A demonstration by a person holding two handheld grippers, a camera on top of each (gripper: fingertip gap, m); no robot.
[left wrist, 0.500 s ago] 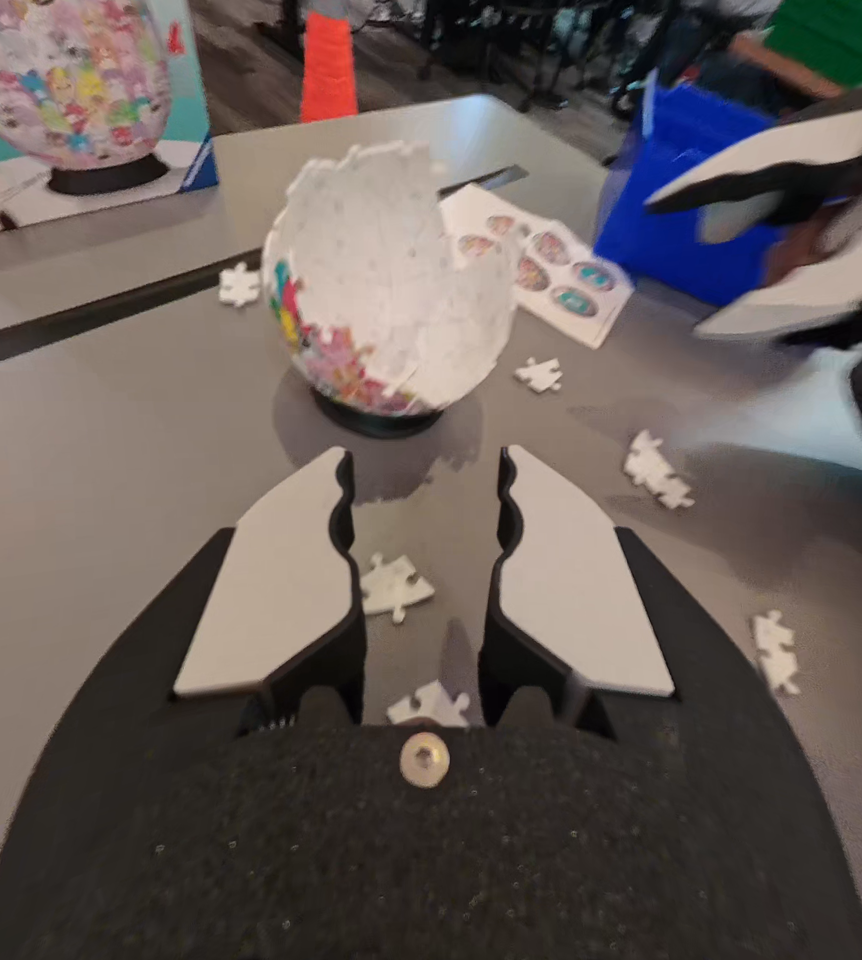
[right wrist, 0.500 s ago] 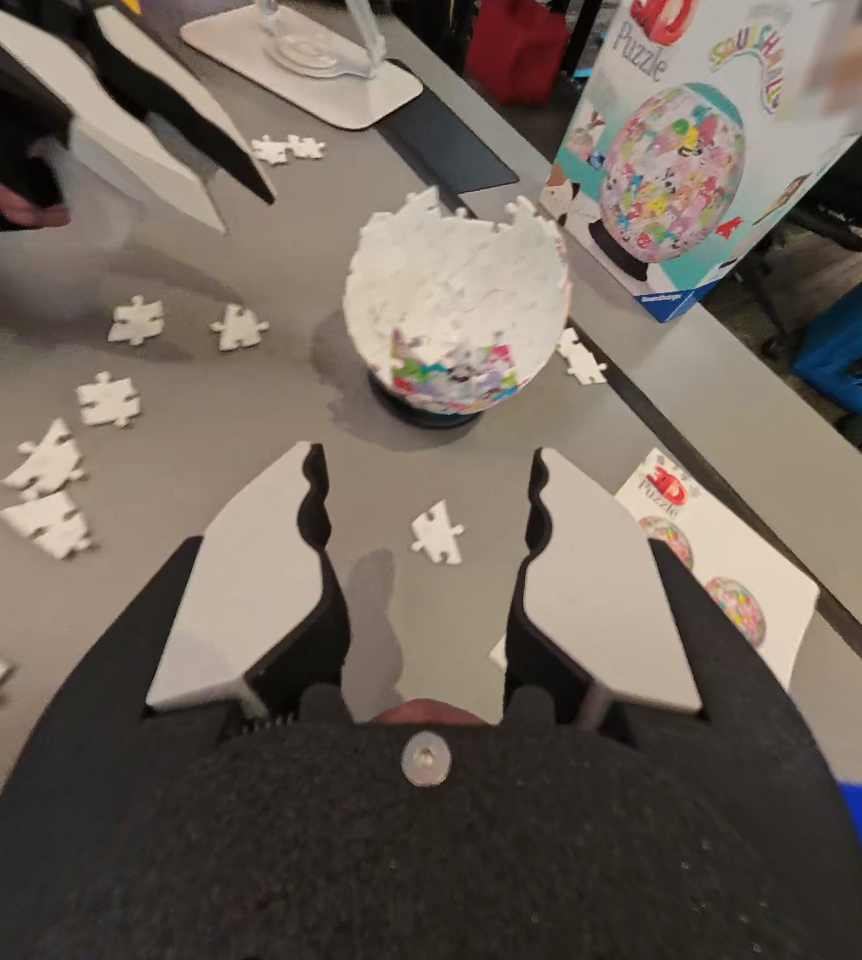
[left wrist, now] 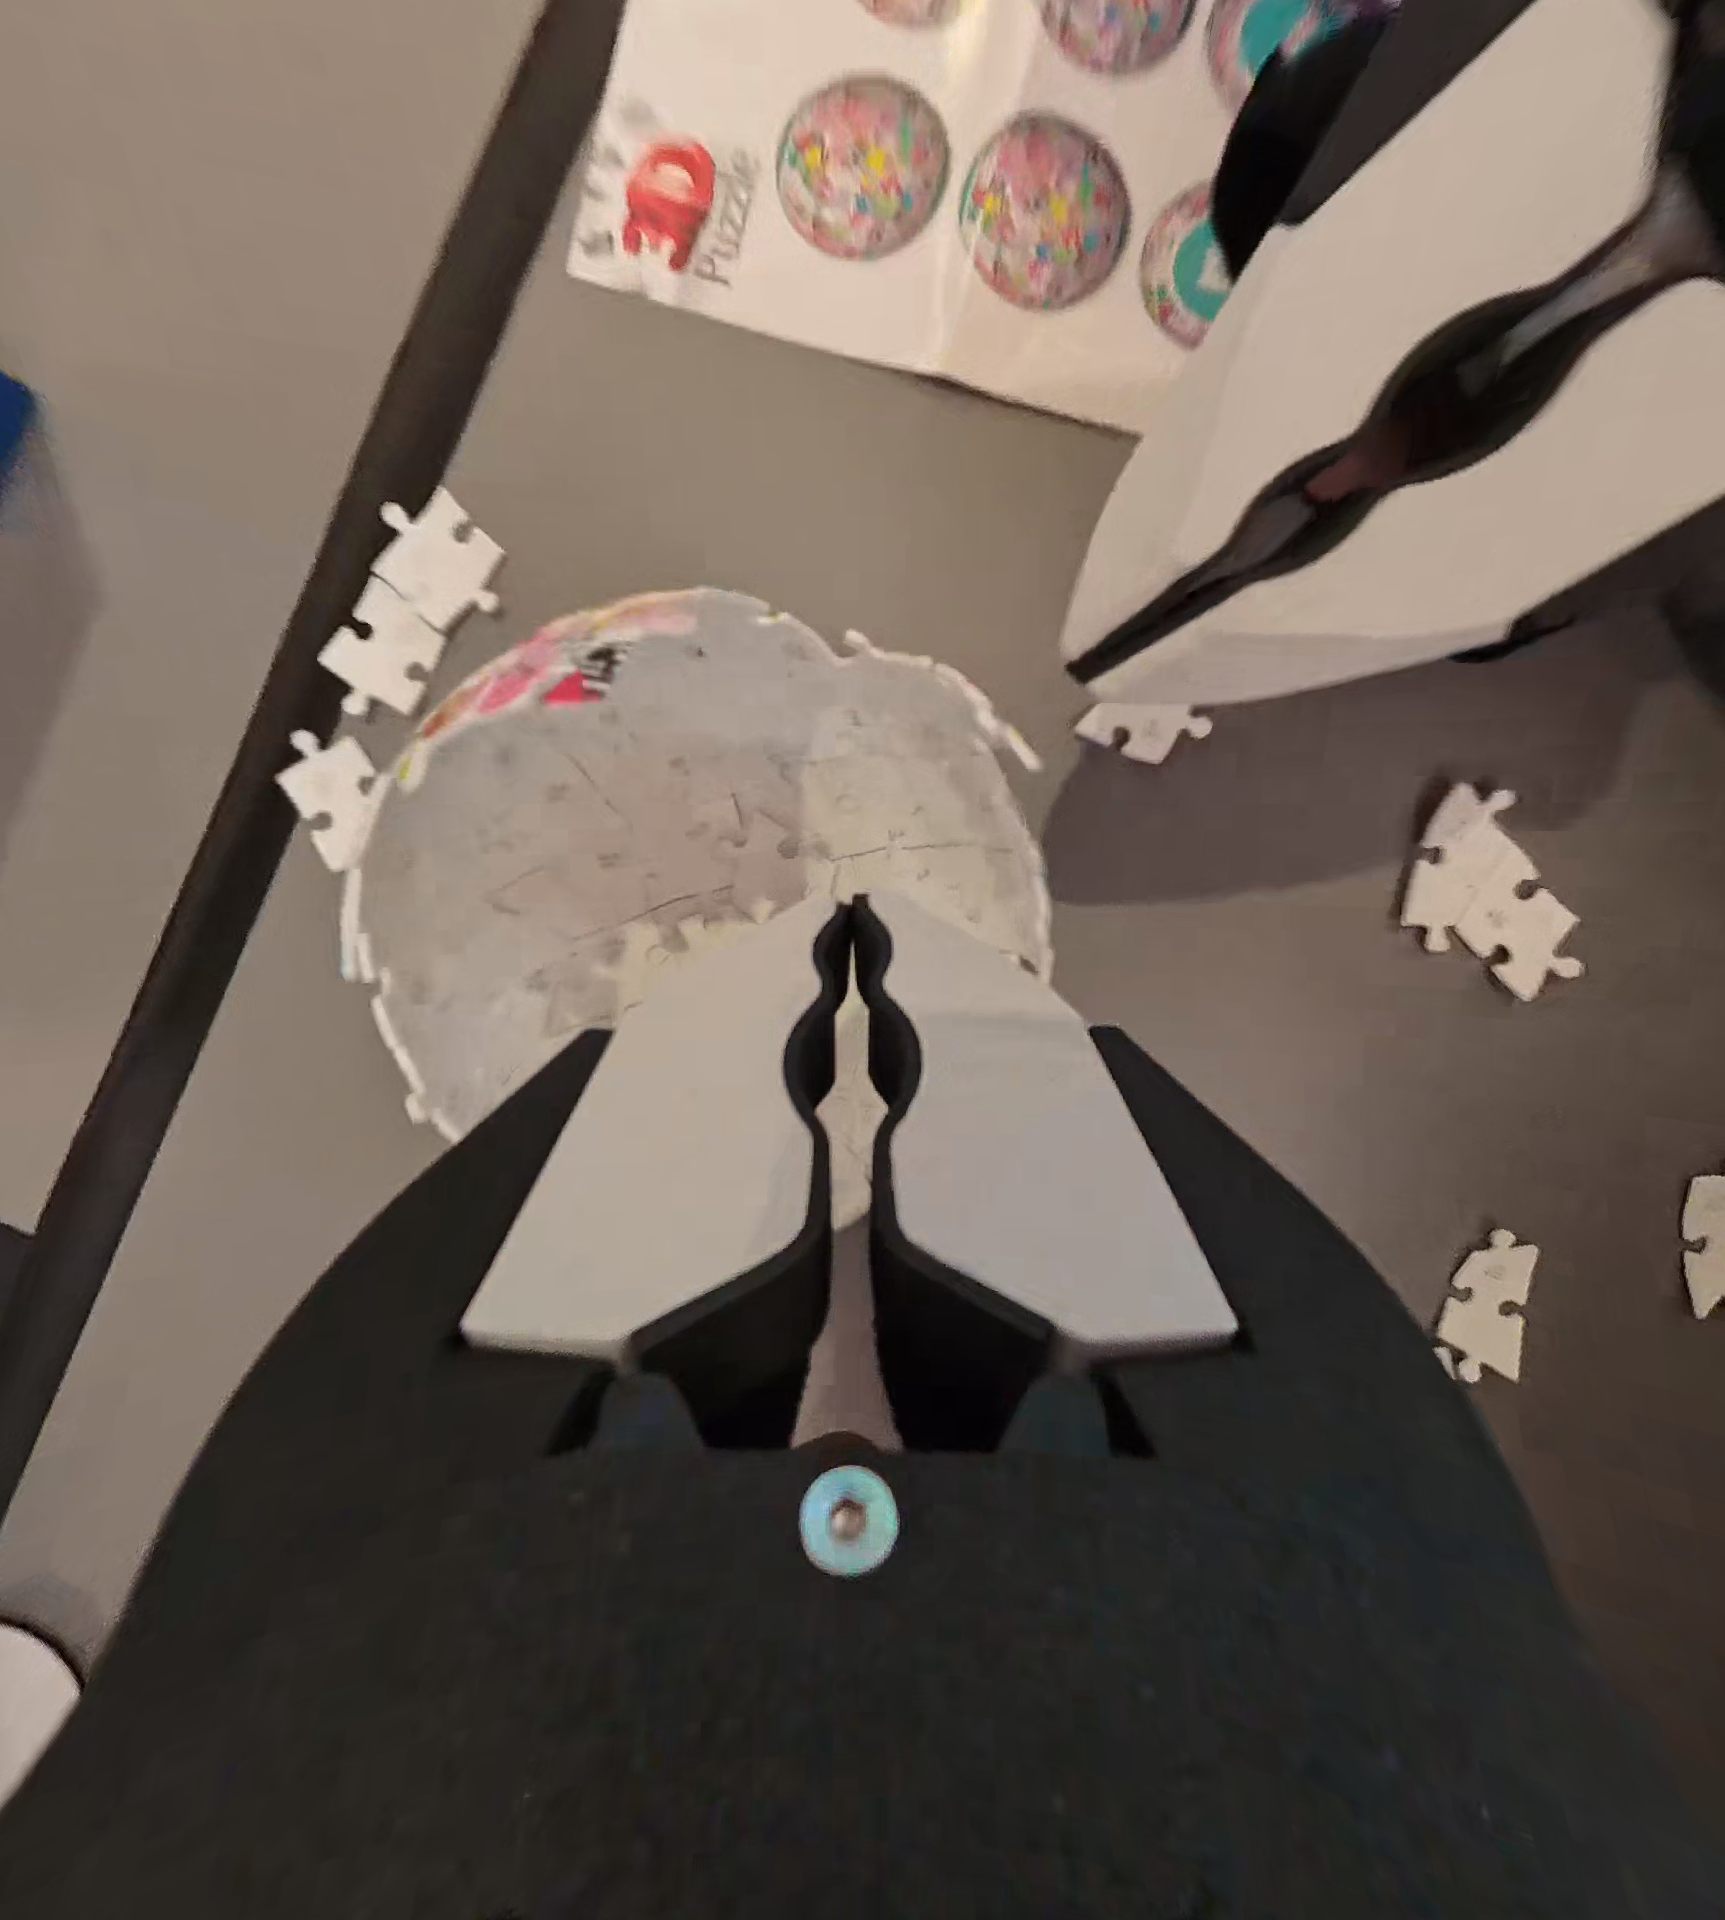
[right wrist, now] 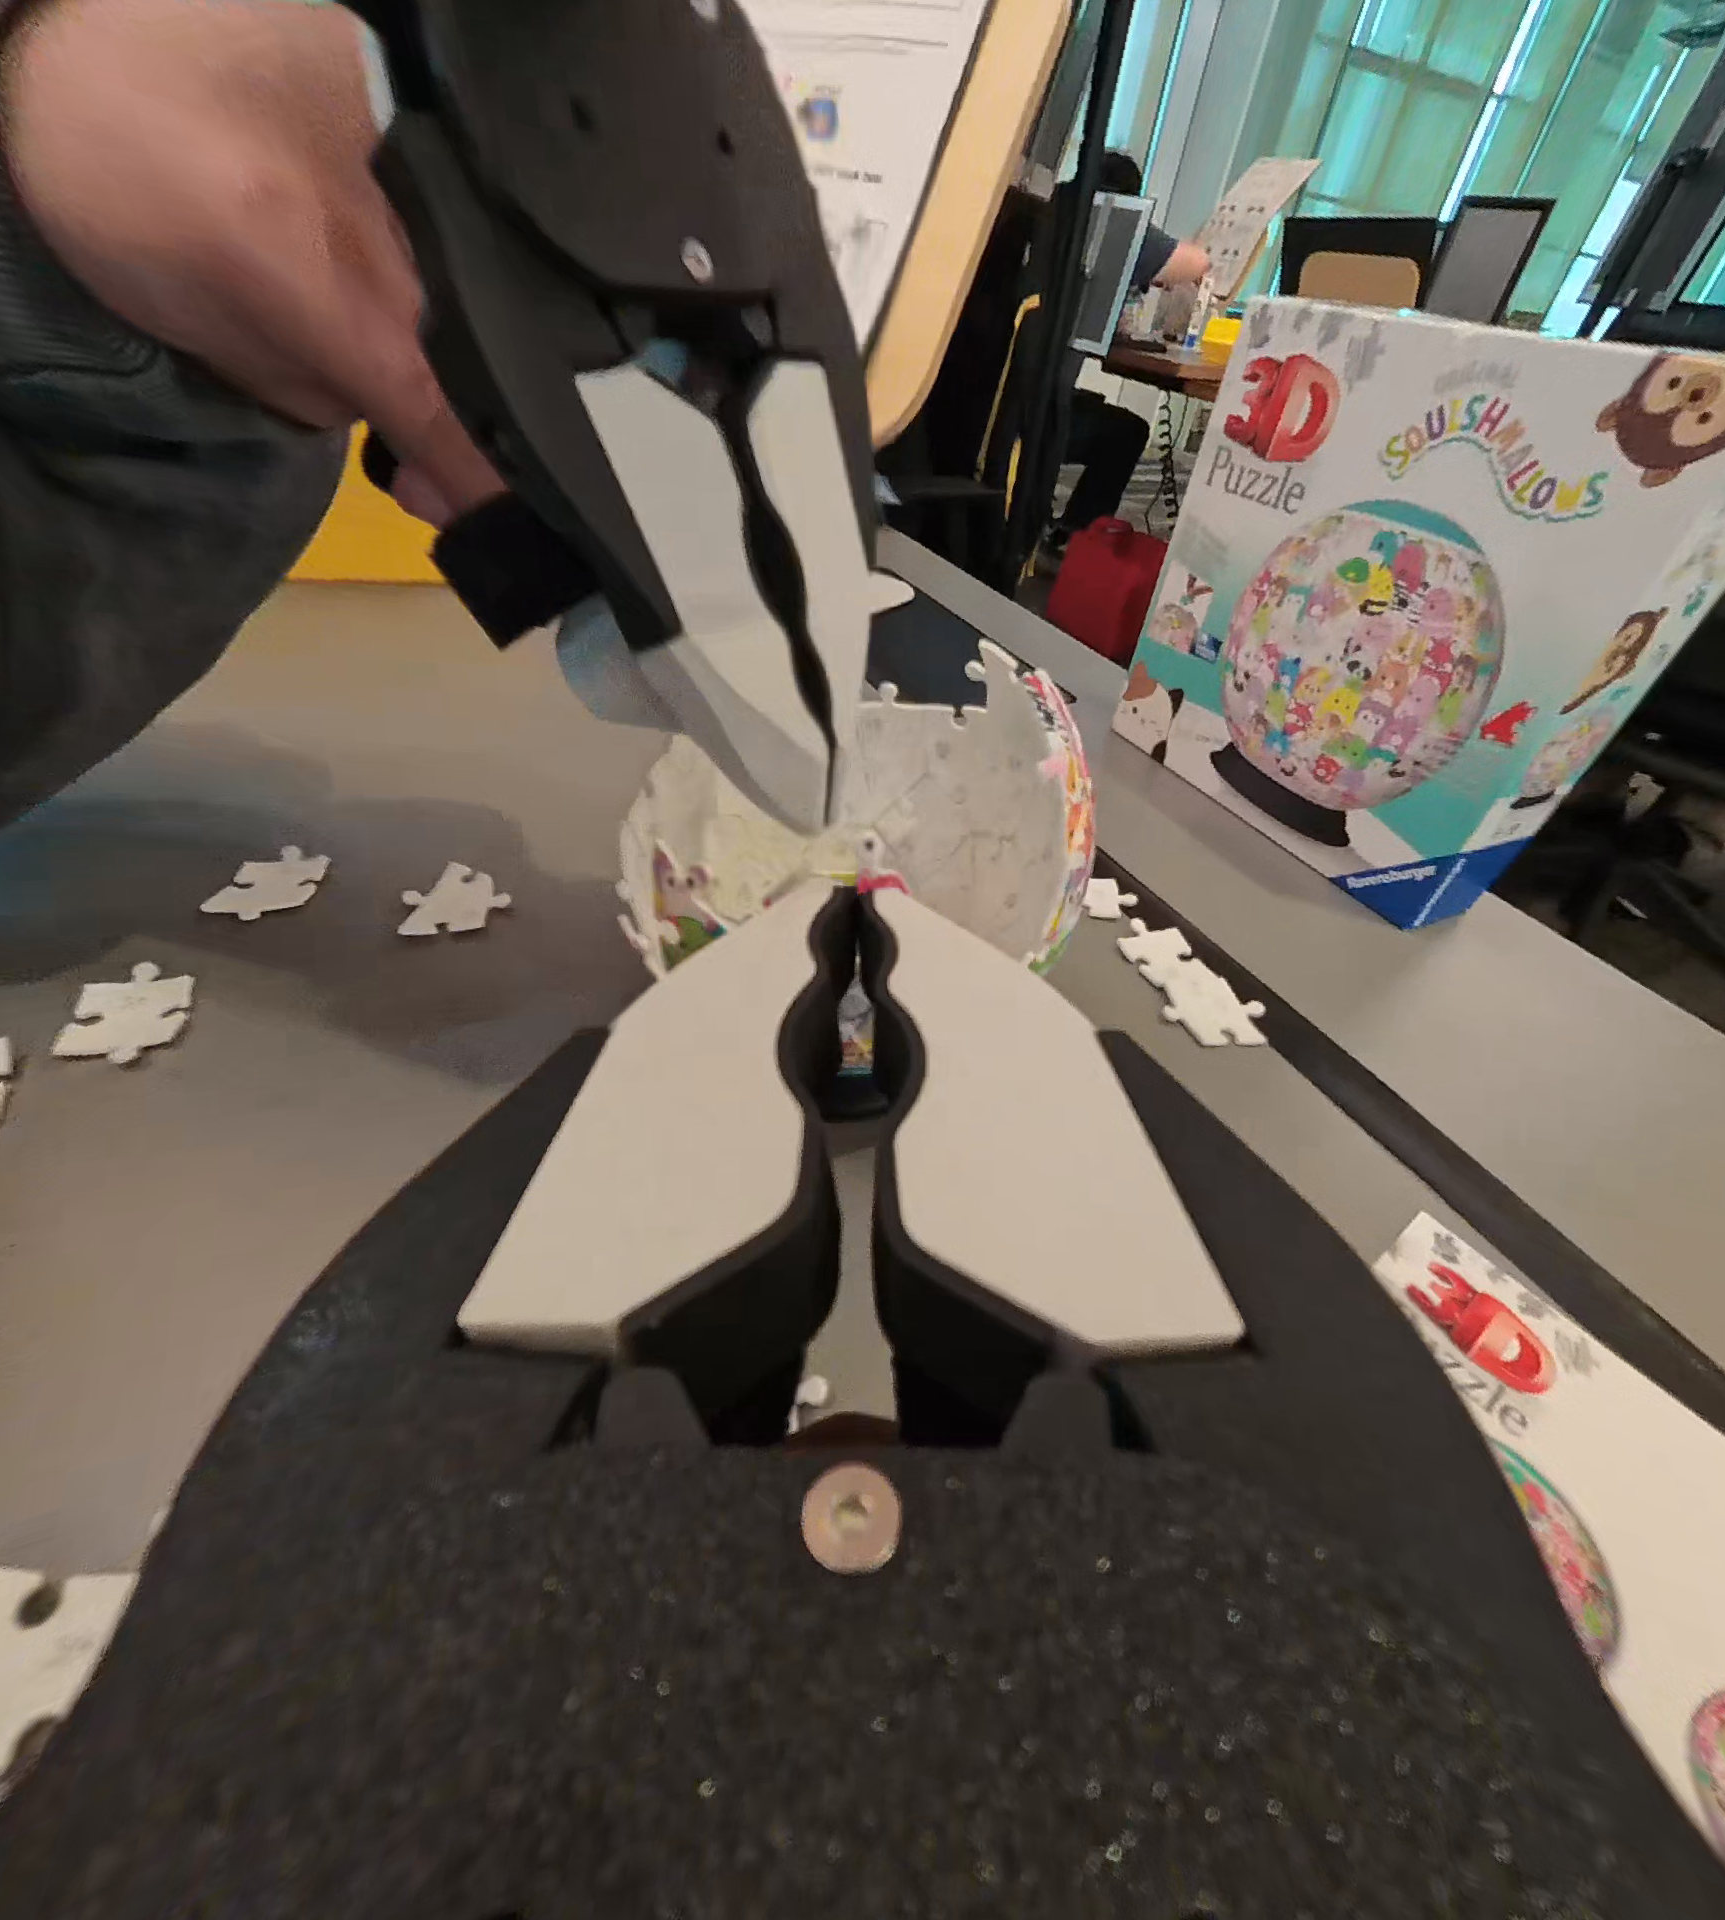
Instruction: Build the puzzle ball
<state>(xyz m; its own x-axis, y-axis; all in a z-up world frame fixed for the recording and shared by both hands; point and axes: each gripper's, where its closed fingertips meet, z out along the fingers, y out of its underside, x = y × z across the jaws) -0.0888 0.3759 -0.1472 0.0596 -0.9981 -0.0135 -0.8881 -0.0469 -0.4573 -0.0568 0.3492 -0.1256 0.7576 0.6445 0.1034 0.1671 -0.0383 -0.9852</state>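
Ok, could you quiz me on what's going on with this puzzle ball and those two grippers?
1. True or false: the puzzle ball is complete.
2. The left gripper and right gripper are: A both open, B both shut, C one of each.
3. Which colour do the loose pieces on the table show?
Key: 1 false, it is an open shell. 2 B. 3 white.

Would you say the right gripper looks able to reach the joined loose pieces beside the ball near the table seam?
Probably yes: the joined pieces lie uncovered just right of the right gripper, and the left gripper hangs over the ball, clear of them. The right jaws are shut and must open first.
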